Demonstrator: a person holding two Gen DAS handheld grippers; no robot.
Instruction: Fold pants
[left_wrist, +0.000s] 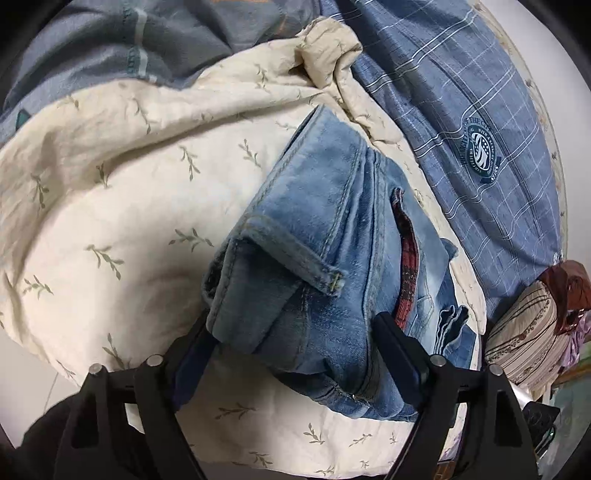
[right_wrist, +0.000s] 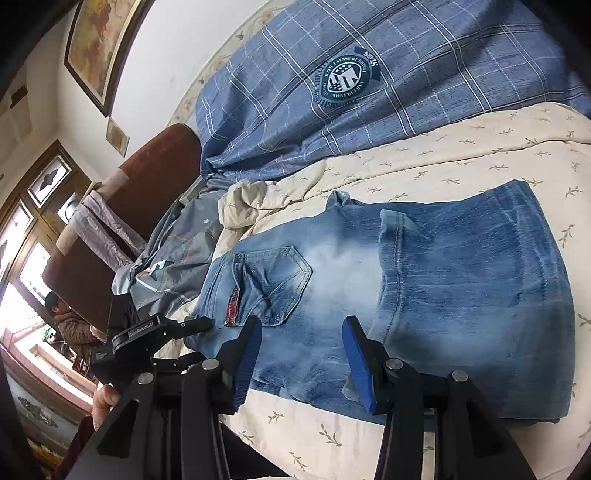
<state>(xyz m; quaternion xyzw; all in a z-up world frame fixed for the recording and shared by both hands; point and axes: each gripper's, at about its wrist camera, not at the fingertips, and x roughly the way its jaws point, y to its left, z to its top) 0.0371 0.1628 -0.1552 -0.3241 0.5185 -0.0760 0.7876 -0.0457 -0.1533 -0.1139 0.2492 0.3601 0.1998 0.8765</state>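
Observation:
Faded blue jeans (right_wrist: 424, 280) lie folded on a cream leaf-print quilt (right_wrist: 461, 162), back pocket and waistband toward the left. My right gripper (right_wrist: 303, 332) is open, its blue-padded fingers (right_wrist: 356, 354) just above the jeans' near edge, holding nothing. In the left wrist view the jeans (left_wrist: 325, 258) are bunched, with a hem cuff and a red plaid lining showing. My left gripper (left_wrist: 295, 325) is open wide, its jaws on either side of the denim bundle at the waistband end. It also shows in the right wrist view (right_wrist: 166, 332) at the jeans' left end.
A blue plaid duvet with a round crest (right_wrist: 351, 77) lies behind the jeans. A grey-blue cover (right_wrist: 177, 251) is crumpled at the left. A brown padded headboard (right_wrist: 147, 177) stands beyond. A striped pillow (left_wrist: 524, 332) lies at the right in the left wrist view.

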